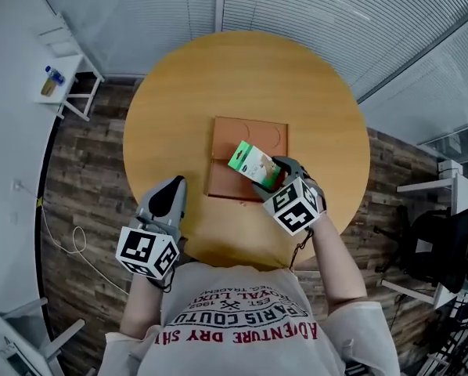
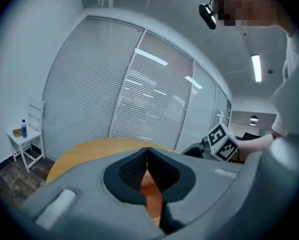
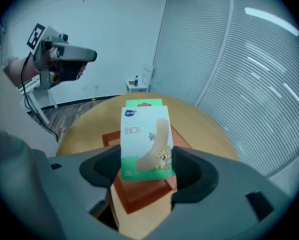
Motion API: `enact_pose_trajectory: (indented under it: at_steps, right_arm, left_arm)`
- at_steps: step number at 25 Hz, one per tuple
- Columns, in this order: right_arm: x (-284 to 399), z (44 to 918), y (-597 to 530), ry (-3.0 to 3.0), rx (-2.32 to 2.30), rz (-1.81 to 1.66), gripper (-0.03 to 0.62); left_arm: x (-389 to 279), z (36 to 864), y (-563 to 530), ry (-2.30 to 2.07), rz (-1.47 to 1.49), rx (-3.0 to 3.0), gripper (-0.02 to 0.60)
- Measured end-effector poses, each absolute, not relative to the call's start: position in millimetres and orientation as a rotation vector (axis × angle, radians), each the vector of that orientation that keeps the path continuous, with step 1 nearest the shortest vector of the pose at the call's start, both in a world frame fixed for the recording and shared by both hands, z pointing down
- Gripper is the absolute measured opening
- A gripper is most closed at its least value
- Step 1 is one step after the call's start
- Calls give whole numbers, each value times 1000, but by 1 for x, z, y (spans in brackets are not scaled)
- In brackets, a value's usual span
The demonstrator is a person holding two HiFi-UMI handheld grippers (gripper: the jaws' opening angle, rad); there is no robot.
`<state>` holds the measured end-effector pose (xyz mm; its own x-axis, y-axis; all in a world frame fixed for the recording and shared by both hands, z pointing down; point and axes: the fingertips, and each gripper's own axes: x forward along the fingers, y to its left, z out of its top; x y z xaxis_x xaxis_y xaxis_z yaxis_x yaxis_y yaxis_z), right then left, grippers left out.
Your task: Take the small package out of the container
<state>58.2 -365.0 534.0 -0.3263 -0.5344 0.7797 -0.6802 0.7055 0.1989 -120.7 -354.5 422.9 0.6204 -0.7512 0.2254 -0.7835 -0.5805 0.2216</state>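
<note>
In the head view, the right gripper (image 1: 273, 175) and the package it carries cover the near right part of the flat reddish-brown rectangular container (image 1: 235, 135), so what lies inside there is hidden. The container's faint round hollows are hard to make out. In the right gripper view the package's bottom edge sinks behind the dark fingers (image 3: 190, 172), and its small print is too blurred to read. The left gripper view shows only a sliver of orange-brown surface under the fingers (image 2: 131, 170); I cannot tell whether it is table or container.

The right gripper's fingers stand wide and pinch the lower sides of the small white-and-green cardboard package (image 3: 145, 140), which is upright above the container, apart from it. The left gripper (image 1: 171, 188) sits left of the container, over the near edge of the round wooden table (image 1: 320, 108), with its fingers pressed together at the tips and nothing between them.
</note>
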Motion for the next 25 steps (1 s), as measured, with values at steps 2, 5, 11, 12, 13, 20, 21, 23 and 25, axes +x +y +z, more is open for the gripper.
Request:
enact_pose_trajectory:
  at_steps: [2, 5, 11, 12, 13, 20, 21, 23, 25]
  right_arm:
    - [62, 508, -368, -2062, 1018, 184, 325]
    - [71, 469, -373, -2129, 1160, 149, 325]
    - [89, 410, -369, -2243, 1424, 78, 325]
    - [95, 403, -367, -2258, 1473, 71, 325]
    - [101, 396, -365, -2270, 1523, 66, 327]
    - [118, 362, -353, -2326, 1794, 67, 328]
    - [120, 358, -350, -2336, 1823, 68, 328]
    - [125, 351, -344, -2352, 1866, 77, 328]
    - [128, 345, -342, -2357, 1889, 71, 329]
  left_arm:
    - [-111, 417, -354, -1225, 142, 2573, 9]
    - [-94, 408, -358, -1191, 139, 2619, 9]
    - [-63, 387, -361, -1149, 121, 2701, 10]
    - [-58, 383, -361, -1146, 120, 2712, 11]
    - [-52, 379, -361, -1145, 121, 2723, 11]
    - [-34, 352, -368, -1170, 126, 2812, 10]
    - [-32, 350, -366, -1168, 125, 2823, 11]
    - [-26, 346, -364, -1156, 123, 2840, 11]
    - [-22, 344, -362, -1145, 123, 2850, 11]
